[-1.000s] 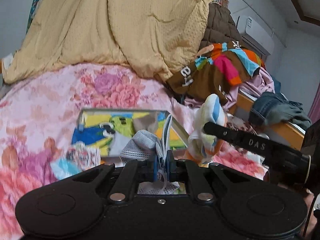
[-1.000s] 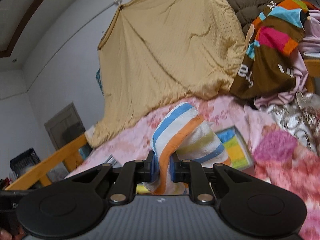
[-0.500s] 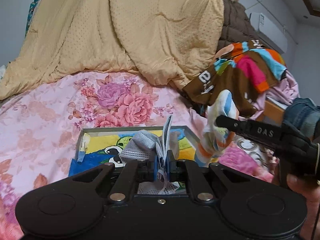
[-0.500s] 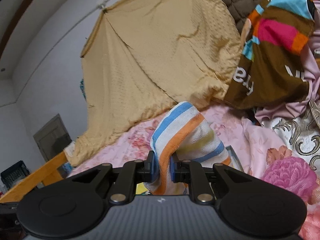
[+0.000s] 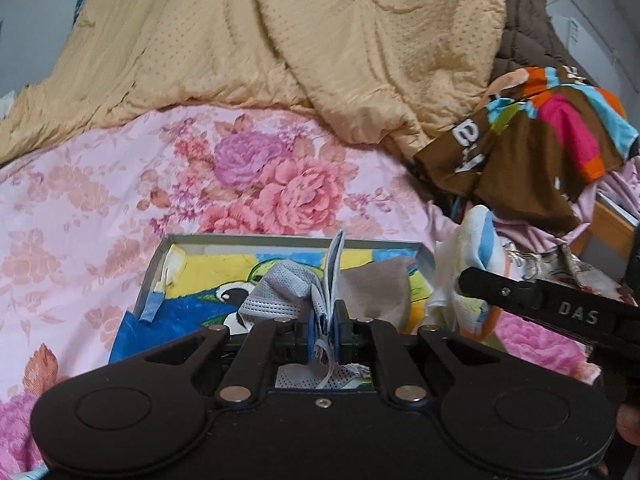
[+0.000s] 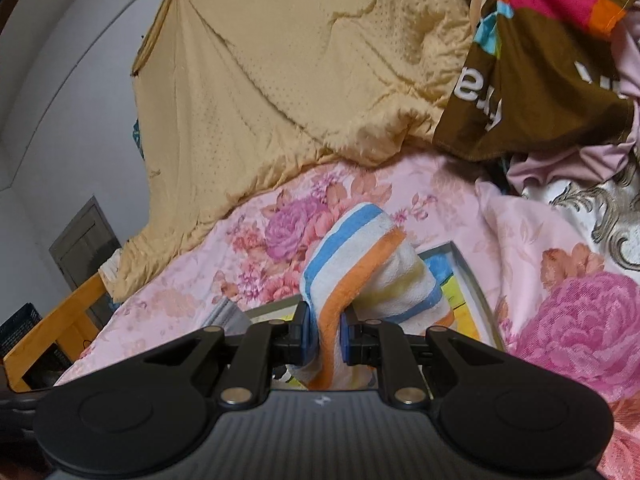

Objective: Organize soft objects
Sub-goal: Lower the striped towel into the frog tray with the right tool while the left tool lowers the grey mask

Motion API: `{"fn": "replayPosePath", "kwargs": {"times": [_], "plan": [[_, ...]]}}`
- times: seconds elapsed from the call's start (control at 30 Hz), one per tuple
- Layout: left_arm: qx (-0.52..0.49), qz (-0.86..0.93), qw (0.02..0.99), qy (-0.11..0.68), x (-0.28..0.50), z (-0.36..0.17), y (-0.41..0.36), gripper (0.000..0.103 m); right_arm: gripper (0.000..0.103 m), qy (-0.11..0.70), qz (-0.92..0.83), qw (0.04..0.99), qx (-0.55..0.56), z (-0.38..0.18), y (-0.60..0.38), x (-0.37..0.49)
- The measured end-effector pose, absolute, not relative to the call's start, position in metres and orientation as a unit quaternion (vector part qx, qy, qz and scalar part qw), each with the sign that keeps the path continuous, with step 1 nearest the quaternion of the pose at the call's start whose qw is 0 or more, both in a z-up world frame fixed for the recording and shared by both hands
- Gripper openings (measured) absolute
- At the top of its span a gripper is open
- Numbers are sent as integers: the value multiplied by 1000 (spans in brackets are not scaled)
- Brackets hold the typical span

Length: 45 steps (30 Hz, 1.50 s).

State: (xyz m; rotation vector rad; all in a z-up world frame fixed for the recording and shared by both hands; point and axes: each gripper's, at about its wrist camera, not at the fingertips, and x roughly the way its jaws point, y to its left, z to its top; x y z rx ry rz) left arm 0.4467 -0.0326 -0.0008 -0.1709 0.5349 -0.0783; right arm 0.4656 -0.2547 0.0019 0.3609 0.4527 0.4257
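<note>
My left gripper [image 5: 323,330] is shut on a bundle of grey face masks [image 5: 280,292] and holds it just above a shallow grey tray [image 5: 256,240] with a colourful parrot picture inside, lying on the floral bed. My right gripper [image 6: 324,330] is shut on a rolled towel [image 6: 372,264] striped white, blue, orange and yellow, held over the tray's right end [image 6: 468,268]. The towel [image 5: 472,248] and the right gripper's finger also show at the right of the left wrist view. A brown-grey cloth [image 5: 376,288] lies in the tray.
A pink floral bedsheet [image 5: 120,200] covers the bed. A big yellow quilt [image 5: 280,40] is heaped at the back. A brown multicolour garment [image 5: 540,140] and pink clothes pile up at the right. A wooden bed frame [image 6: 52,328] shows at the left.
Both grippers have moved forward and lower toward the tray, still holding the masks and the towel. The tray now fills more of the view.
</note>
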Motion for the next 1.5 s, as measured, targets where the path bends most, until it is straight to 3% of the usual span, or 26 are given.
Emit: {"fn": "replayPosePath", "kwargs": {"times": [0.5,1.0,1.2,1.5], "plan": [[-111,9,941,318,470,-28,-20,10,18,286,219,919,161,-18,-235,481],[-148,30,920,362,473,-42,-10,15,31,325,223,906,152,-29,-227,485],[-157,28,921,356,468,-40,-7,24,35,321,217,911,139,-27,-225,482],[-134,47,928,345,455,-30,-11,45,57,317,202,919,122,-18,-227,472]]}}
